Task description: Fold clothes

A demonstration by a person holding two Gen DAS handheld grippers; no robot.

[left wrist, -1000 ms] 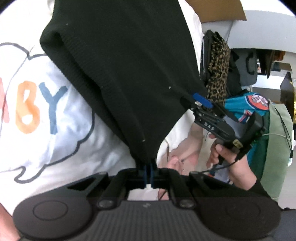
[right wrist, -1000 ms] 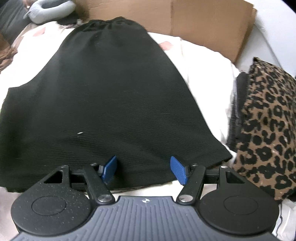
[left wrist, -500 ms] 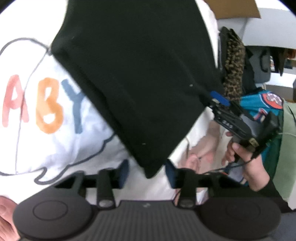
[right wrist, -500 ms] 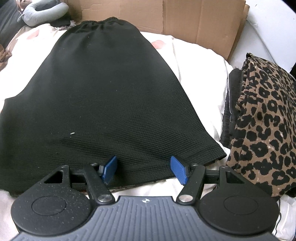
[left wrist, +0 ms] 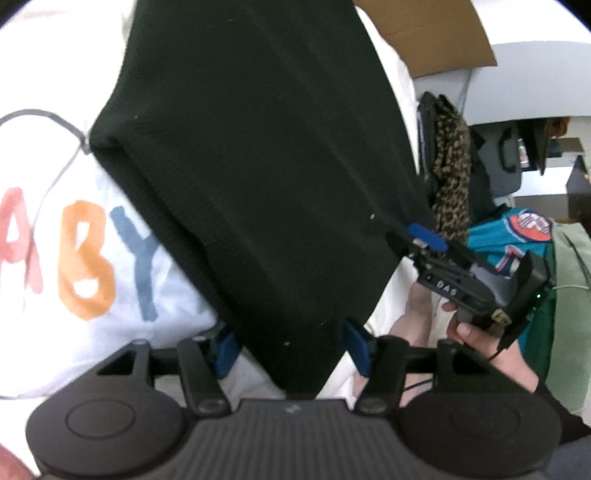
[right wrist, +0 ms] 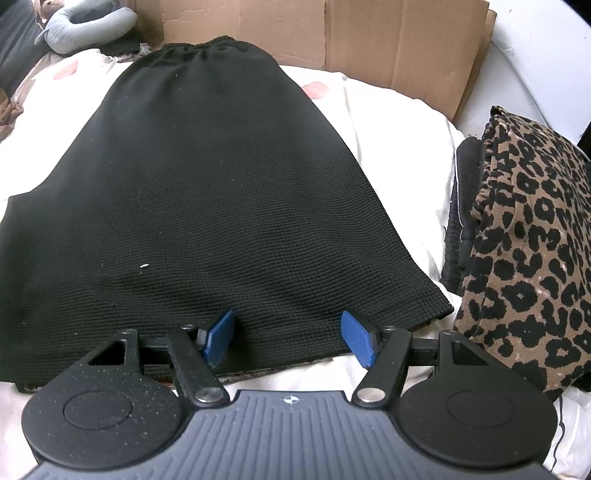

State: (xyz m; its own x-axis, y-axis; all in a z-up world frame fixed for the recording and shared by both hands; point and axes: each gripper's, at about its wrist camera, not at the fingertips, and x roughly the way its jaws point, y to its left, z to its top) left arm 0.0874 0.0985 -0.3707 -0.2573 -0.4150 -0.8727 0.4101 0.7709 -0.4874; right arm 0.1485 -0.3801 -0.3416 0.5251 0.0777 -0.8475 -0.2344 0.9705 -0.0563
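Observation:
A black knit skirt [right wrist: 207,192] lies flat on a white bed cover [right wrist: 399,122], waistband far, hem near. In the left wrist view the skirt [left wrist: 266,177] fills the middle, and its near corner lies between the blue pads of my left gripper [left wrist: 291,349], whose jaws are opening and do not press on it. My right gripper [right wrist: 290,341] is open over the hem near the skirt's right corner, the cloth lying between its blue pads [right wrist: 354,336] without being pinched. The right gripper [left wrist: 424,236] also shows in the left wrist view, held by a hand [left wrist: 476,339].
A folded leopard-print garment [right wrist: 528,240] on a dark stack sits right of the skirt. Brown cardboard [right wrist: 332,33] stands behind the bed. A grey neck pillow [right wrist: 88,27] lies far left. A white cloth with coloured letters [left wrist: 85,258] lies left of the skirt. A teal garment [left wrist: 509,236] is at the right.
My left gripper has let go of the skirt's corner and its jaws have spread apart; the corner now lies loose between them. The right gripper has stayed open and still.

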